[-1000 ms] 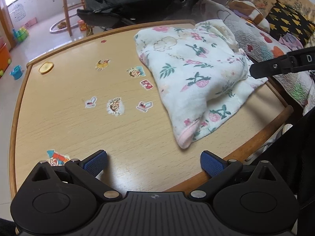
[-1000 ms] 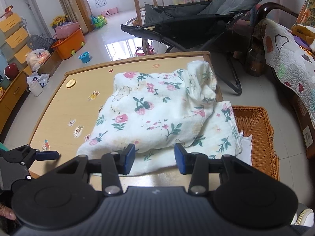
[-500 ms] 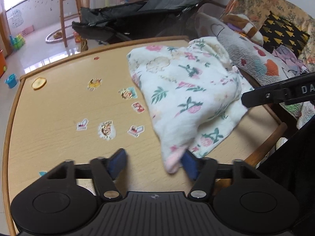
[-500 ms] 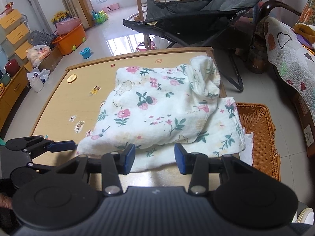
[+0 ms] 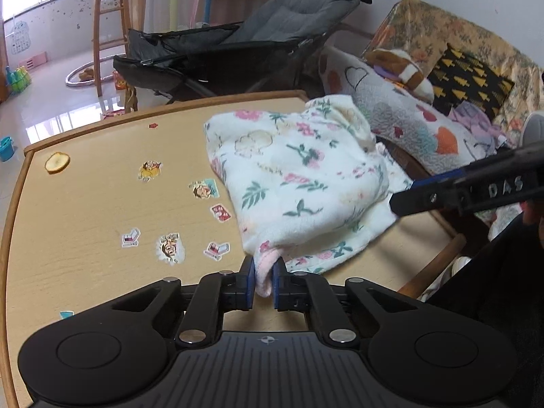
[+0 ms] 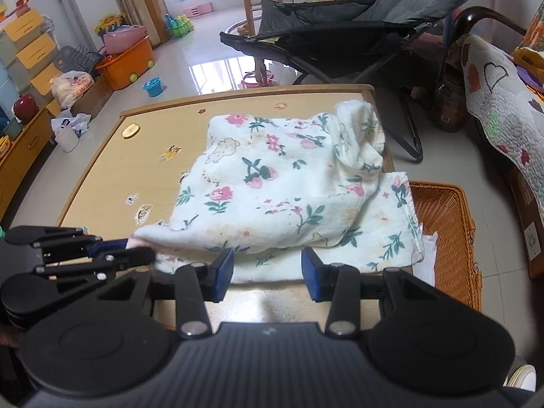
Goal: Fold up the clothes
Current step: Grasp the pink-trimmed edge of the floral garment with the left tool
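Left claw [image 5: 262, 280] is closing, clamped on the floral cloth's [image 5: 299, 183] pink corner; right claw [image 6: 267, 273] stands apart, empty, beside the cloth's edge.

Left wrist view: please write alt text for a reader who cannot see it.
The left tongs are closing on the pink-edged corner of a floral cloth lying on a wooden table with stickers. The right tongs reach in from the right.

Black plastic left gripper [image 5: 262, 280], blue pads [image 5: 250, 284], silver pivot screws. Right gripper [image 6: 267, 270] identical; white "DAS" lettering on side.
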`<state>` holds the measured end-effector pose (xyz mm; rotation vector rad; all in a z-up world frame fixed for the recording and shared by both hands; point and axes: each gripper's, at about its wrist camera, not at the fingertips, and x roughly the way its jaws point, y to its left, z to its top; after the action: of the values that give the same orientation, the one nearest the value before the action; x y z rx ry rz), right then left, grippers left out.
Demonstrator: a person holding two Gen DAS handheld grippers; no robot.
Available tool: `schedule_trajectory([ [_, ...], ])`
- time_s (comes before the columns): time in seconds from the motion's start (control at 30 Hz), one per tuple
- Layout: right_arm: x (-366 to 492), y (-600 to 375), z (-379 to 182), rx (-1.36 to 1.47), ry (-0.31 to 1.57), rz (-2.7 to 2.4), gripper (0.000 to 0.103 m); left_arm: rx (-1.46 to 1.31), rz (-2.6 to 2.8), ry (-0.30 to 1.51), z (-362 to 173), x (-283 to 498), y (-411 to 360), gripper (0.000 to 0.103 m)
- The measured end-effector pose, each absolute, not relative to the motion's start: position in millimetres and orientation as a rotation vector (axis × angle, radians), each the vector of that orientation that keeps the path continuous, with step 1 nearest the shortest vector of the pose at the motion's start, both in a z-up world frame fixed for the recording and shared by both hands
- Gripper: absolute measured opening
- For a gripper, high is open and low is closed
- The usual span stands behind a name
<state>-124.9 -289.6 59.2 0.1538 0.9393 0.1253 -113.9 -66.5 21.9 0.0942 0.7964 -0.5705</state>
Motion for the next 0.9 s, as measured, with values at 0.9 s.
schedule_trajectory([
  [0.9,-133.7,-272.2,99.6,0.048,0.877,0.234,0.043,0.005,-0.580,0.640,124.9,-135.3,-28.5,0.008],
])
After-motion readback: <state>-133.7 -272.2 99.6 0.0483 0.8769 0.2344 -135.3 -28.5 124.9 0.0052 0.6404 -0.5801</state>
